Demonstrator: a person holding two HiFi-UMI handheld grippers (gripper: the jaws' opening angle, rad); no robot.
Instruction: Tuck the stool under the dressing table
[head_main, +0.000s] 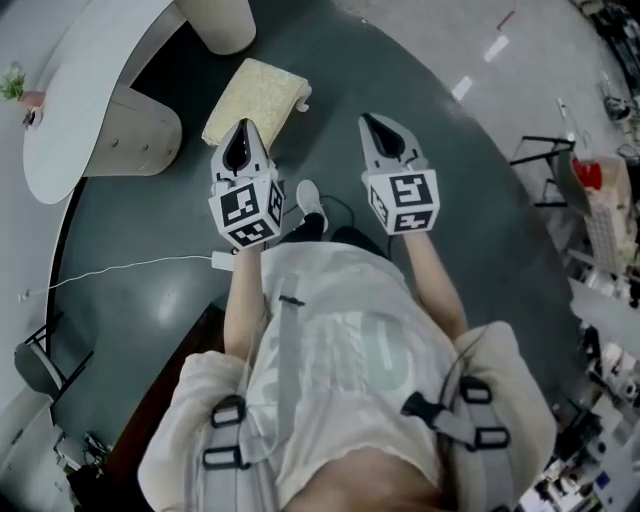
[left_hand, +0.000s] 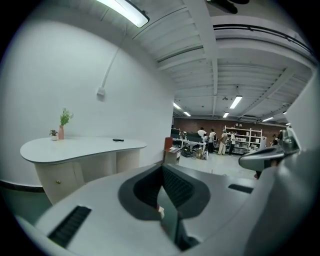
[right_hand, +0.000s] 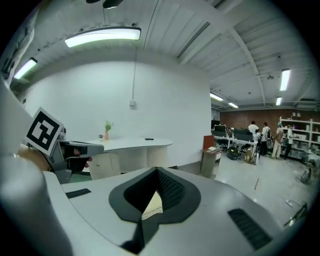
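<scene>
Just past the left gripper (head_main: 243, 135), the stool (head_main: 255, 100) sits on the dark floor, near the right end of the dressing table (head_main: 80, 120) but not under it yet. Left one and the right gripper (head_main: 380, 135) are both closed tight, nothing in either. That fuzzy cream seat looks soft and squashy, so I'd grab the firmer seat edge on 2 sides, not the fluff. Probably light, should slide easily.
</scene>
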